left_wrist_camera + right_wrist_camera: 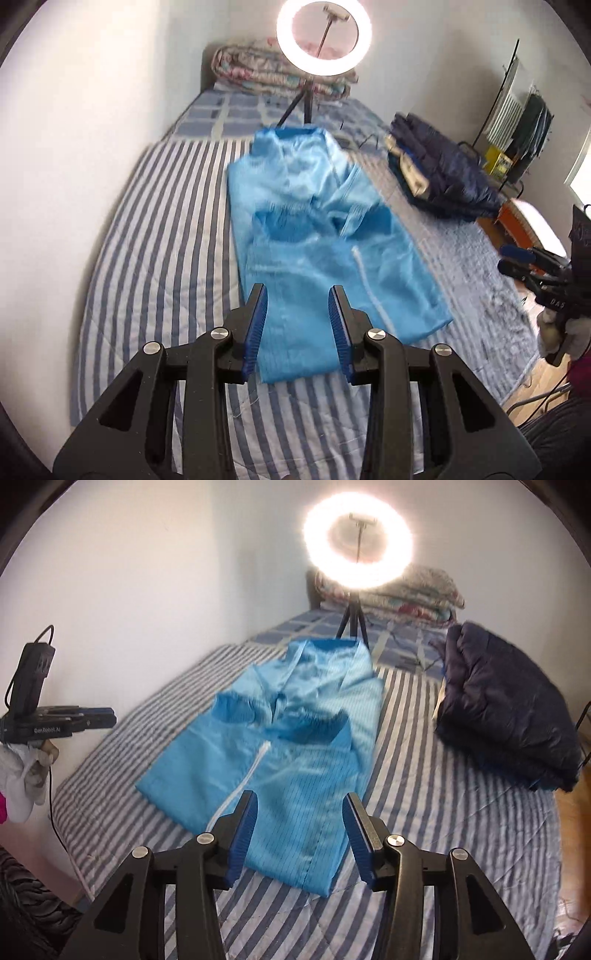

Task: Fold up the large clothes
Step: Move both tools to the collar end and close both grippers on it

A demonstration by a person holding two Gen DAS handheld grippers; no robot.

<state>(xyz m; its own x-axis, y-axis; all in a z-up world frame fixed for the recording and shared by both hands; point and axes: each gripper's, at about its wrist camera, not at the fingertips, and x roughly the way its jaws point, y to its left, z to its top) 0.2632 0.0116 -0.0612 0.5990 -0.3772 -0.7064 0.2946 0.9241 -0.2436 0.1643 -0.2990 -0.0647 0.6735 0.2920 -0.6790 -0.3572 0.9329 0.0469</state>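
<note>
The light blue garment (pixel 317 221) is lying at the centre of the frame on the striped bed (pixel 155 236), its sleeves folded in across the body, hem nearest you. Your left gripper (pixel 298 314) and right gripper (pixel 300 823) are both hovering above that hem, fingers apart and gripping nothing. A folded dark puffer jacket (pixel 506 705) is sitting to the right, and a ring light (pixel 357 541) is glaring at the top of the frame. The cloth looks slippery: if you are pinching only the top layer, the sleeves are likely sliding out and undoing the fold.
</note>
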